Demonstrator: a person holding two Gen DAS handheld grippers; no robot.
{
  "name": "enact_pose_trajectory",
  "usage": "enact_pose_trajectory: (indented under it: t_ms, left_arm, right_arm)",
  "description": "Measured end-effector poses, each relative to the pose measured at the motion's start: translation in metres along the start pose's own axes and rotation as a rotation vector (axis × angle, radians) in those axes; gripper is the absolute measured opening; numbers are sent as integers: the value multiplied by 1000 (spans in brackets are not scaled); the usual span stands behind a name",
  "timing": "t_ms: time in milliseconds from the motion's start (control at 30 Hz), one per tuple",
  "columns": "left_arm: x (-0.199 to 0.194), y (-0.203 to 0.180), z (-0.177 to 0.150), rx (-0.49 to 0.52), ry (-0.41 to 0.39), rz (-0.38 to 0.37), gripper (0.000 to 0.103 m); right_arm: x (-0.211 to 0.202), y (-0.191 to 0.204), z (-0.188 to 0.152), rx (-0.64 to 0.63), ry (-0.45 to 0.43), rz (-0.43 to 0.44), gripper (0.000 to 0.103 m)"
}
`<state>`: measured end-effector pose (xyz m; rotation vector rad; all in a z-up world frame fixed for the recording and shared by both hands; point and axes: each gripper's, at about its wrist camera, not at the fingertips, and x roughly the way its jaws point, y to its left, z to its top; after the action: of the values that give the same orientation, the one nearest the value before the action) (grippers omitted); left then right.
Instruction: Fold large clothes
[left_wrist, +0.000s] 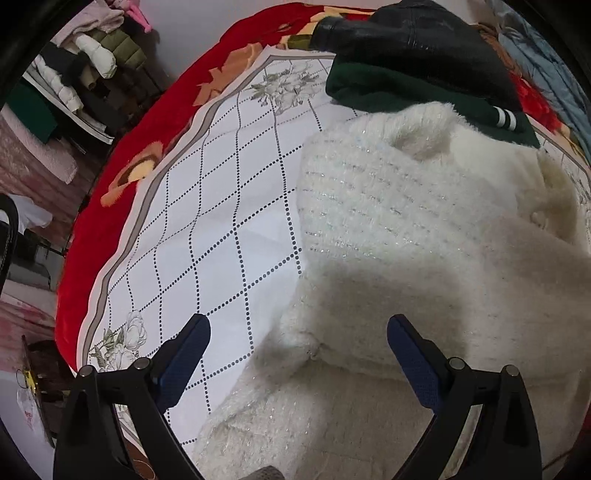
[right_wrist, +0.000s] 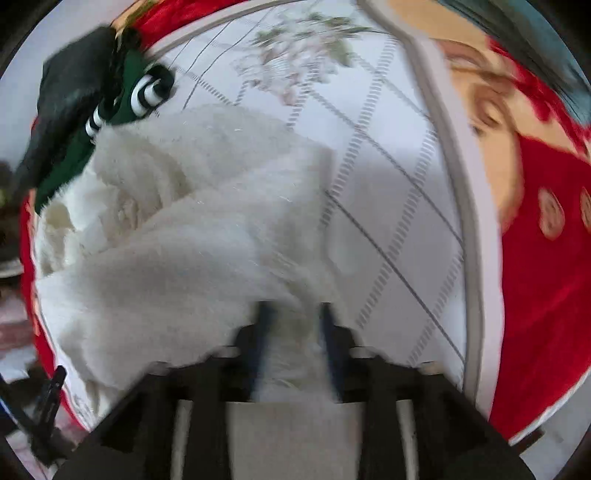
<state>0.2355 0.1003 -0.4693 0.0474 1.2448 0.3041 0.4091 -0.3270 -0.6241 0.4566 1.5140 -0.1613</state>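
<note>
White cloth (left_wrist: 229, 206) printed with a dotted diamond lattice and grey-green flower sprays is spread over a plush red blanket (left_wrist: 122, 155) with orange blossoms; at 10 o'clock in the left wrist view, quilted jackets (left_wrist: 92, 62) are heaped beside the bed.

A fluffy cream sweater (left_wrist: 399, 229) — long-piled, with fine glittering threads running in rows — is laid on the cloth, filling the frame from the centre to 5 o'clock. Its rounded collar is seen toward 1 o'clock. Beyond it, at 12 to 1 o'clock, a dark green garment (left_wrist: 406, 88) with a white-striped cuff is overlapped by the sweater's top edge, and a glossy black leather jacket (left_wrist: 413, 37) is piled on the green one.

The left gripper (left_wrist: 299, 332) is held low over the sweater's left edge, its blue-padded fingers (left_wrist: 184, 354) spread wide with nothing between them.

In the blurred right wrist view, the right gripper (right_wrist: 295, 347) is closed narrowly on a bunched fold of the sweater (right_wrist: 207, 221), the fabric drawn up from 9 o'clock toward the jaws.
</note>
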Motion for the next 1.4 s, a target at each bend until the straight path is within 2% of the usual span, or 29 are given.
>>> enact_pose_trajectory:
  t_ms: [33,133,233,300,333,400,467,500,567,600,633,700,733,767,867,933,967,1033,1100,1167,1200,1267,1333,1400]
  left_arm:
    - [-2,-1,-3,8,-3,4,98]
    - [-9,-6,-14,33,2,2,98]
    - [-15,-25,-30,68,8,9,98]
    - [-18,-40,-42,88,12,25,98]
    - [-20,-48,-47,95,13,34,98]
    - [-24,-64,-59,103,6,78,98]
    - [-28,-77,-70,104,7,131,98]
    - [-31,-83,-75,101,10,159,98]
    - [-44,-97,-88,87,22,219,98]
    - [-55,-105,-95,76,27,242,98]
    - [-65,-114,-100,70,29,255,98]
    - [-83,-132,-111,79,29,278,98]
    - [-94,-145,-117,90,30,285,98]
    - [-104,-161,-125,102,31,284,98]
    - [-125,-208,-147,140,50,240,98]
    - [-130,-248,-168,175,78,189,98]
    - [-131,-263,-176,185,93,163,98]
    - [-132,-295,-192,203,115,114,98]
    - [-130,-326,-208,237,145,78,98]
    - [-126,-354,-223,269,164,71,98]
    - [-121,-365,-230,293,172,90,98]
    - [-106,-379,-241,327,195,141,98]
    - [-87,-384,-249,339,216,207,100]
    - [-74,-381,-248,326,220,226,100]
  right_arm:
    - [-10,-7,-8,6,-16,-3,54]
    - [-19,-22,-27,-16,-10,-39,54]
    - [0,-29,-35,-83,29,-44,53]
    - [16,-24,-34,-155,33,-55,32]
    - [26,-23,-32,-191,31,-72,11]
    - [43,-38,-25,-159,6,-115,11]
    - [61,-65,-19,-38,65,-27,11]
    - [63,-68,-17,-34,80,-6,11]
    - [55,-65,-16,-106,125,17,11]
    - [47,-68,-18,-130,150,57,13]
    - [38,-72,-20,-148,166,93,20]
    - [14,-86,-27,-207,185,130,38]
    - [4,-93,-30,-234,182,140,53]
    - [-9,-103,-34,-267,173,152,62]
    - [-39,-135,-41,-331,131,208,63]
    - [-49,-166,-45,-324,113,264,63]
    - [-49,-176,-42,-305,130,305,63]
    - [-38,-207,-34,-224,232,423,63]
    - [-24,-223,-30,-173,288,456,63]
    - [-17,-239,-28,-179,307,403,63]
    - [-13,-245,-26,-198,315,359,63]
    - [-10,-252,-19,-209,325,337,63]
    - [-5,-253,-14,-217,334,321,63]
    - [-1,-251,-7,-231,331,309,63]
